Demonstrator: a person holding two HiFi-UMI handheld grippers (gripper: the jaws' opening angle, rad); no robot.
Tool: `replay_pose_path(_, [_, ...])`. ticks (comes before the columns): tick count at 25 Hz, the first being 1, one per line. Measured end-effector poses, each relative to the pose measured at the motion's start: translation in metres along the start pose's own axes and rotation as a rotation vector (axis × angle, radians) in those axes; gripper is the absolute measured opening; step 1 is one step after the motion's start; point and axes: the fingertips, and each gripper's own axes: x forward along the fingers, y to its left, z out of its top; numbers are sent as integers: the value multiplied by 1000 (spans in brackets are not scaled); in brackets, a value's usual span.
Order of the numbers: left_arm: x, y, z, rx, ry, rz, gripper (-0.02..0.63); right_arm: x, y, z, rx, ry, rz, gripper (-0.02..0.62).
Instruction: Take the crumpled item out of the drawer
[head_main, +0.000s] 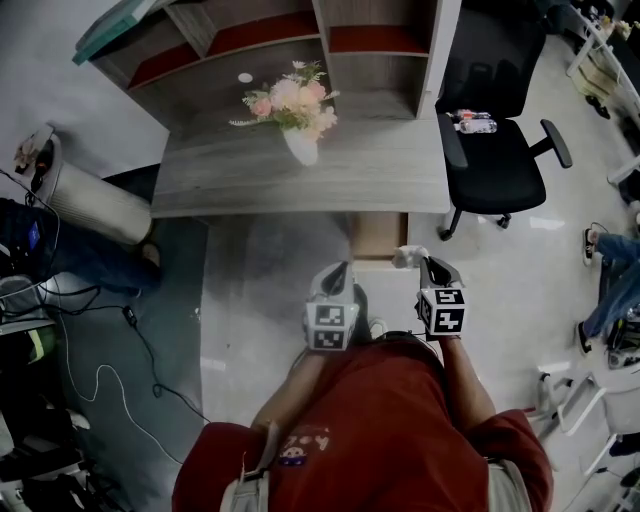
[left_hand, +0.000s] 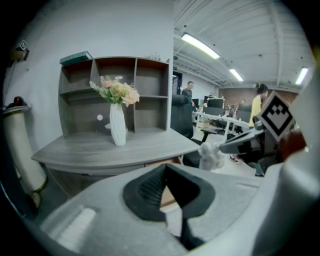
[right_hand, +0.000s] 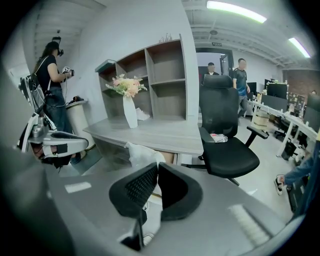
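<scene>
The crumpled white item hangs in the air in front of the open wooden drawer under the desk. My right gripper is shut on it. In the right gripper view the white wad sticks out above the closed pads of that gripper. The left gripper view shows the wad off to the right, pinched by the right gripper's tip. My left gripper hovers beside it to the left, shut with nothing in it; its pads meet at the tip.
A grey desk bears a white vase of flowers and a shelf unit at its back. A black office chair stands to the right. Cables lie on the floor at left. People stand in the room behind.
</scene>
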Motion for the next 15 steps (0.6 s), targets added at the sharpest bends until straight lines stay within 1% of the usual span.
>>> replay_pose_path(15, [-3, 3, -2, -12, -8, 3, -3, 1, 8, -3, -4, 17, 14, 6])
